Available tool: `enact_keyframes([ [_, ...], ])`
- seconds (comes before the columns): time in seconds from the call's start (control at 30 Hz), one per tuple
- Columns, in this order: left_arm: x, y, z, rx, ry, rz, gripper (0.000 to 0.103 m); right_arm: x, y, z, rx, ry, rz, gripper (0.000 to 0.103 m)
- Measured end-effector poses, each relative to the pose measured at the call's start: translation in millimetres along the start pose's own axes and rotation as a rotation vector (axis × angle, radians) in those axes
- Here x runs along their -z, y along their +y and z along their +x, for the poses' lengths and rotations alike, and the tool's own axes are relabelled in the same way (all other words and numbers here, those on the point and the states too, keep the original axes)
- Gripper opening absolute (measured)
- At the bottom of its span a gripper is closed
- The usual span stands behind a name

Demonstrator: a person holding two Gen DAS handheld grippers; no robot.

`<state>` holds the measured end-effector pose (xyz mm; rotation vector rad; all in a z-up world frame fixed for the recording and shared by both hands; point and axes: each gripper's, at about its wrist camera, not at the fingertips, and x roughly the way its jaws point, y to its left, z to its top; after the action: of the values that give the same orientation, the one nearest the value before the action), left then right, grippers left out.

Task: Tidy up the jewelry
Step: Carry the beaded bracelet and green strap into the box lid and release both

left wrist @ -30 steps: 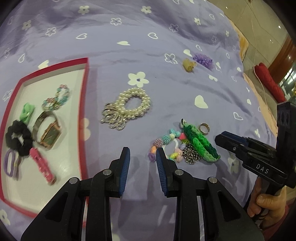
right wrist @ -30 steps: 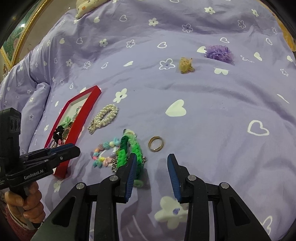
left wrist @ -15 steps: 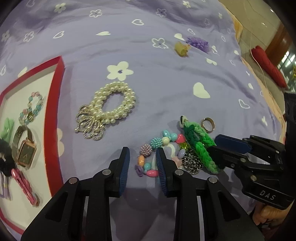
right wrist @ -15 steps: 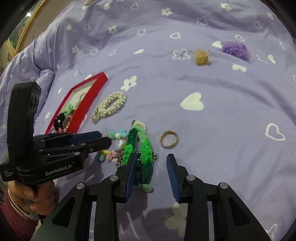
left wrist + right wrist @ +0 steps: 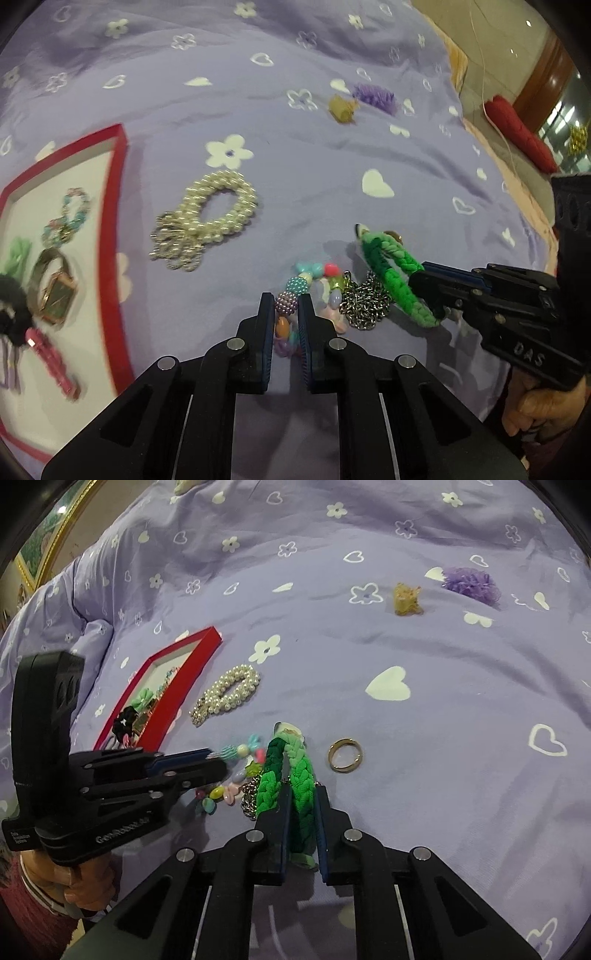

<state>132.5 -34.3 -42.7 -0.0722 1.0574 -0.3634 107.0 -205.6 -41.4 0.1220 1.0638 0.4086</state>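
Both tools have been brought down and narrowed over the last second; a second ago the jaws were wide apart and held clear of the pile.

Left tool [image 5: 286,310]: jaws are now drawn in around the multicoloured pastel bead bracelet [image 5: 314,291], with beads seen between the pads. Firm clamping cannot be confirmed; contact looks likely.

Right tool [image 5: 301,801]: jaws are closed on the near end of the green braided cord bracelet [image 5: 291,775], one strand pinched between the blue pads. The bracelet is still lying on the purple flower-print bedspread [image 5: 424,657], not lifted.

The silver chain [image 5: 364,306] is bunched between the two bracelets and touches both, so tangling on lift is judged a risk.

The red-rimmed white tray [image 5: 114,229] sits to the left, already holding a rose-gold square watch [image 5: 51,295], a black scrunchie and a pink clip. Still outside on the bedspread: the white pearl bracelet [image 5: 210,214] near the tray, the gold ring [image 5: 345,755] just beside the green bracelet, and a yellow piece and a purple scrunchie [image 5: 469,581] well apart.

Judgement: two grasps are being set at once; lift and transfer to the tray are not yet done.
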Motion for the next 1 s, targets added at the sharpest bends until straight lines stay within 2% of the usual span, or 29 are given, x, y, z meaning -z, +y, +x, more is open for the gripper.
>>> enact_keyframes([
  [0.3,7.0,13.5,-52.9,0.008,-0.101,-0.059,0.011,-4.3,9.2,-17.0,-0.036,-0.039,0.016,0.011],
  [0.73,29.7,58.4,-115.0,-0.032,-0.207,-0.177,0.011,-13.6,63.9,-18.7,-0.113,-0.056,-0.060,0.011],
  [1.0,47.0,92.9,-132.9,-0.073,-0.233,-0.253,0.011,-14.9,99.2,-7.8,-0.163,-0.038,-0.108,0.011],
])
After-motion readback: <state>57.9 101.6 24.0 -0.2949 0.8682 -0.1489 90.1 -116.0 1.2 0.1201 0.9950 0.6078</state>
